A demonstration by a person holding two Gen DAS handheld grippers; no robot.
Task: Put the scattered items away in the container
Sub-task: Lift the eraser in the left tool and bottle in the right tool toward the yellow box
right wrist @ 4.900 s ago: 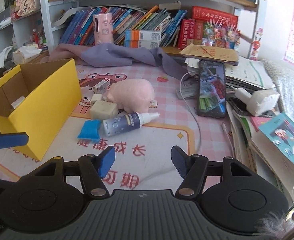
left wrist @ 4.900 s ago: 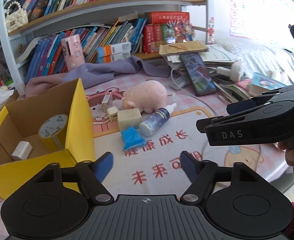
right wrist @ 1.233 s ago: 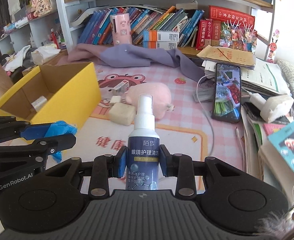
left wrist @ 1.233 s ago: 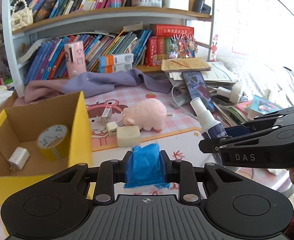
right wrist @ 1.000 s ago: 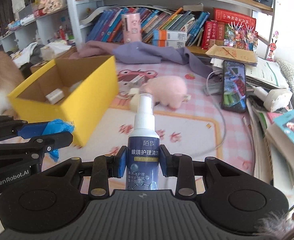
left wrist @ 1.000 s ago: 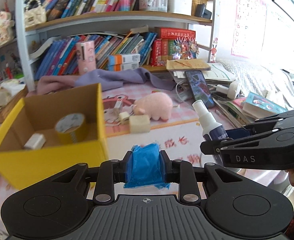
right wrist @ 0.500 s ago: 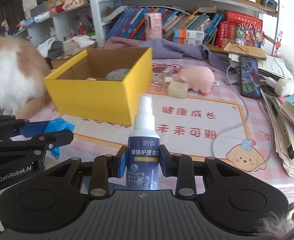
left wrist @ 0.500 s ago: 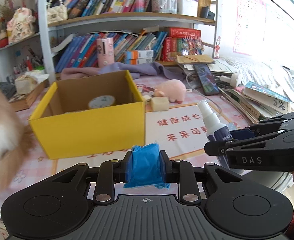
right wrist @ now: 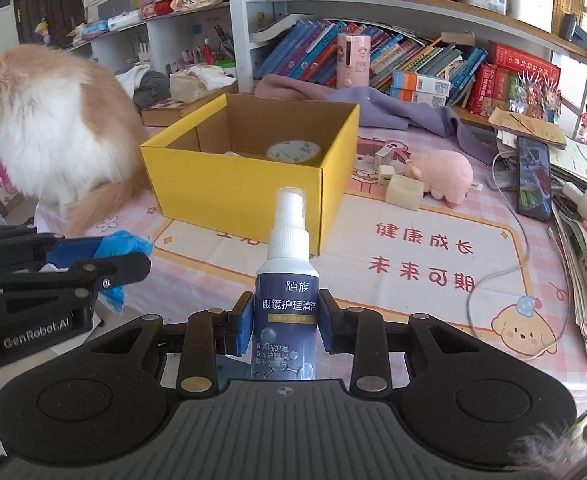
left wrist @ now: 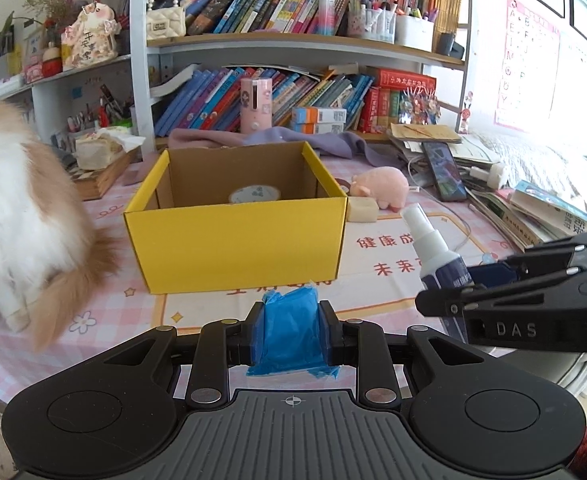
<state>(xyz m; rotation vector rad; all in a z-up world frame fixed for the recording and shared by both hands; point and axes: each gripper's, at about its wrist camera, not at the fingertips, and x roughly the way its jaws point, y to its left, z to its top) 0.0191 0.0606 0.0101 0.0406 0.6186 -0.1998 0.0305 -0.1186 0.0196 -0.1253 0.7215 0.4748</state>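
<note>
The right gripper (right wrist: 286,322) clamps a spray bottle (right wrist: 286,292) around its dark blue body, long axis upright, white nozzle pointing up toward the yellow cardboard box (right wrist: 229,184) ahead. The left gripper (left wrist: 291,334) pinches a crumpled blue packet (left wrist: 291,328) in front of the same box, which holds a tape roll (left wrist: 254,194).

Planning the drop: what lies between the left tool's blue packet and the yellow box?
Only bare pink mat separates blue packet from yellow box, in the left wrist view.
</note>
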